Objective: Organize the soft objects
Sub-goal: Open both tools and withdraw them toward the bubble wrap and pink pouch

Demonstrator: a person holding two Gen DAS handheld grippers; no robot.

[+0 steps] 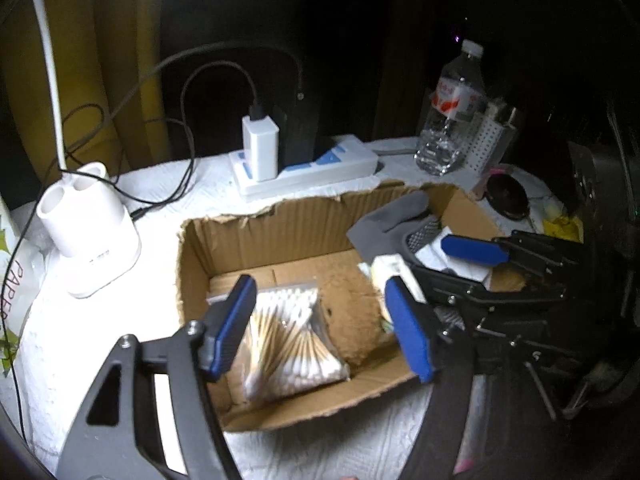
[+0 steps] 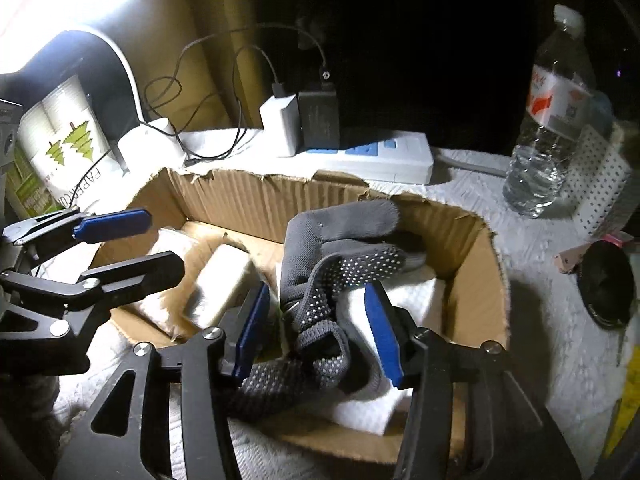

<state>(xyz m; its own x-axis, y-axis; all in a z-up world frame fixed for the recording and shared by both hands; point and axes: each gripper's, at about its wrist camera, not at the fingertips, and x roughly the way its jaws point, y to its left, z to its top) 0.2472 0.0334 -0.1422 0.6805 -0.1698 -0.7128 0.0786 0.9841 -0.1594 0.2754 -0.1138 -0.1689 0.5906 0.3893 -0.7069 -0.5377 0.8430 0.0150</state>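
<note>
- Two claws, one per hand: the left claw (image 1: 320, 328) hangs spread wide over the left half of the one cardboard box (image 1: 256, 220), its blue pads touching nothing.
- Right claw (image 2: 320, 328) is spread too, over the right half of the box; the cuff of the glove lies between its pads, and neither pad presses it.
- One gray glove (image 2: 340, 256), knit, with white grip dots on the palm side, lies crumpled in the right end of the box, fingers reaching up toward the back wall and over the rim.
- One clear bag of cotton swabs (image 1: 292, 336), wooden sticks with white tips, lies flat on the box floor at the left end.
- At least two white folded pads (image 2: 400, 300) lie under and beside the glove; one pale wrapped block (image 2: 224, 284) sits mid-box.
- One white power strip (image 1: 308, 168) runs along the back edge of the tabletop, carrying one white charger (image 1: 260, 148) and one black one (image 2: 320, 116).
- One water bottle (image 1: 452, 116), clear with a red and white label, stands at the back right corner, beside one white perforated holder (image 1: 488, 140).
- One white stand (image 1: 88, 236) with two round holes sits near the left edge.
</note>
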